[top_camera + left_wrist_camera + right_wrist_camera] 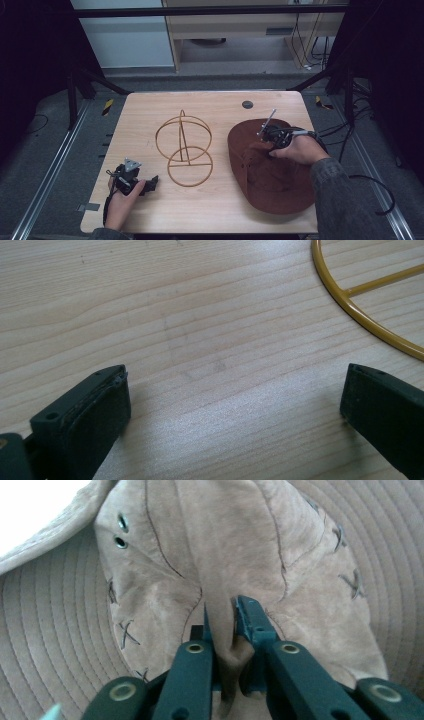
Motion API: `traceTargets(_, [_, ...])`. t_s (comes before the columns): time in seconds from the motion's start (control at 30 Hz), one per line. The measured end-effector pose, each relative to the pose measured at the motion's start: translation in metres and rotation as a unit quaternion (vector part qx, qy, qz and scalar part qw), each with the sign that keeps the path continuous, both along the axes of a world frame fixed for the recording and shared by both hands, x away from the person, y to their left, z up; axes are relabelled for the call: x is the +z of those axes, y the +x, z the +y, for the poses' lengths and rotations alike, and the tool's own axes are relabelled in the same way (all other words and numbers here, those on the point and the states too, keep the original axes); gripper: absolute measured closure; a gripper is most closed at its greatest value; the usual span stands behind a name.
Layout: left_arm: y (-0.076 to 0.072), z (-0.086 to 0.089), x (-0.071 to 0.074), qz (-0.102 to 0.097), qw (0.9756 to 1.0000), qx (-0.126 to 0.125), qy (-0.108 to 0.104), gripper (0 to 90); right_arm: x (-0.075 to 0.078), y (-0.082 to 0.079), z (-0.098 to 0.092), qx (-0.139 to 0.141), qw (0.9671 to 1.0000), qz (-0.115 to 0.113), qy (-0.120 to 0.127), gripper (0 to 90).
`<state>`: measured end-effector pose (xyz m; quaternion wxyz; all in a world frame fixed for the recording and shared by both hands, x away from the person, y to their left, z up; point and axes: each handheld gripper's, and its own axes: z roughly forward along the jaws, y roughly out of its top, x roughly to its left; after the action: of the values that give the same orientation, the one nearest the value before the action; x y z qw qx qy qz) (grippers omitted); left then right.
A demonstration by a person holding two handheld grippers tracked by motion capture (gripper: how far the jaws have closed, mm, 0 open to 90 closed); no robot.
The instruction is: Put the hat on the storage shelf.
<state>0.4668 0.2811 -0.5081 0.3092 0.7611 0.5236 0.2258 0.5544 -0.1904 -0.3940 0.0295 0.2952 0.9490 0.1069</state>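
Brown suede hat point(270, 172), stitched brim, crown pinched w/ right gripper point(227, 625).

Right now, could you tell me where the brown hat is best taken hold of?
Pinch a fold of the soft crown from above, as the right gripper does: the hat lies flat on the table, its brim hard to get under.

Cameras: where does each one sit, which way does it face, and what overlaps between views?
High view: above the table, looking forward and down; both forearms, left gripper, right gripper.
Left gripper view: along its open jaws at bare wood.
Right gripper view: along jaws pinching the brown hat.
Shared: the wire stand; the hat.
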Motion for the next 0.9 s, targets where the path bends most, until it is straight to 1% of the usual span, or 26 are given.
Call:
traceTargets(0.03, [0.0, 0.0, 0.0, 0.0, 1.0, 0.0, 0.0, 0.0, 0.0, 0.0, 0.0, 0.0, 1.0, 0.0, 0.0, 86.2])
traceTargets(0.1, [0.0, 0.0, 0.0, 0.0, 1.0, 0.0, 0.0, 0.0, 0.006, -0.002, -0.001, -0.001, 1.0, -0.002, 0.006, 86.6])
traceTargets(0.2, [0.0, 0.0, 0.0, 0.0, 1.0, 0.0, 0.0, 0.0, 0.02, -0.003, -0.002, -0.007, 0.9997, -0.014, 0.017, 86.9])
traceTargets(0.23, [0.0, 0.0, 0.0, -0.001, 1.0, 0.0, 0.0, 0.0, 0.024, -0.004, -0.002, -0.012, 0.9996, -0.014, 0.02, 86.9])
traceTargets(0.27, [0.0, 0.0, 0.0, -0.001, 1.0, 0.0, 0.0, 0.0, 0.033, -0.005, -0.002, -0.015, 0.9994, -0.017, 0.027, 86.9])
traceTargets(0.3, [0.0, 0.0, 0.0, -0.001, 1.0, 0.0, 0.0, 0.0, 0.033, -0.005, -0.002, -0.015, 0.9994, -0.017, 0.027, 86.9])
traceTargets(0.33, [0.0, 0.0, 0.0, 0.0, 1.0, -0.001, 0.0, 0.0, 0.038, -0.006, -0.002, -0.016, 0.9992, -0.021, 0.029, 86.9])
traceTargets(0.37, [0.0, 0.0, 0.0, 0.0, 1.0, 0.0, 0.0, 0.0, 0.047, -0.006, 0.0, -0.02, 0.9991, -0.023, 0.029, 86.9])
traceTargets(0.4, [0.0, 0.0, 0.0, 0.0, 1.0, 0.0, 0.0, 0.0, 0.047, -0.006, 0.0, -0.02, 0.9991, -0.023, 0.029, 86.9])
traceTargets(0.43, [0.0, 0.0, 0.0, 0.0, 1.0, 0.0, 0.0, 0.0, 0.053, -0.006, 0.001, -0.024, 0.9989, -0.028, 0.03, 86.8])
traceTargets(0.47, [0.0, 0.0, 0.0, 0.0, 1.0, -0.001, 0.0, 0.0, 0.064, -0.005, 0.003, -0.027, 0.9985, -0.034, 0.034, 86.8])
traceTargets(0.5, [0.0, 0.0, 0.0, 0.0, 1.0, 0.0, 0.0, 0.0, 0.064, -0.005, 0.003, -0.027, 0.9985, -0.034, 0.034, 86.8])
traceTargets(0.53, [0.0, 0.0, 0.0, -0.001, 1.0, 0.0, 0.0, 0.0, 0.075, -0.004, 0.005, -0.033, 0.998, -0.041, 0.036, 86.8])
traceTargets(0.57, [0.0, 0.0, 0.0, -0.001, 1.0, 0.0, 0.0, 0.0, 0.075, -0.004, 0.005, -0.033, 0.998, -0.041, 0.036, 86.8])
traceTargets(0.6, [0.0, 0.0, 0.0, -0.001, 1.0, -0.001, 0.0, 0.0, 0.08, -0.004, 0.006, -0.033, 0.9977, -0.046, 0.036, 86.8])
traceTargets(0.63, [0.0, 0.0, 0.0, -0.001, 1.0, -0.002, 0.0, 0.0, 0.091, -0.004, 0.009, -0.034, 0.9974, -0.052, 0.038, 86.8])
traceTargets(0.67, [0.0, 0.0, 0.0, -0.001, 1.0, -0.002, 0.0, 0.0, 0.091, -0.004, 0.009, -0.034, 0.9974, -0.052, 0.038, 86.8])
traceTargets(0.73, [0.0, 0.0, 0.0, -0.001, 1.0, -0.002, 0.0, 0.0, 0.102, -0.004, 0.011, -0.032, 0.997, -0.058, 0.04, 86.7])
traceTargets(0.77, [0.0, 0.0, 0.0, -0.001, 1.0, -0.002, 0.0, 0.0, 0.113, -0.005, 0.012, -0.036, 0.9965, -0.063, 0.042, 86.8])
traceTargets(0.83, [0.0, 0.0, 0.0, -0.001, 1.0, -0.003, 0.0, 0.0, 0.122, -0.006, 0.013, -0.036, 0.996, -0.069, 0.044, 86.7])
traceTargets(0.87, [0.0, 0.0, 0.0, -0.001, 1.0, -0.003, 0.0, 0.0, 0.122, -0.006, 0.013, -0.036, 0.996, -0.069, 0.044, 86.7])
traceTargets(0.9, [0.0, 0.0, 0.0, -0.001, 1.0, -0.003, 0.0, 0.0, 0.127, -0.006, 0.013, -0.035, 0.9957, -0.071, 0.048, 86.7])
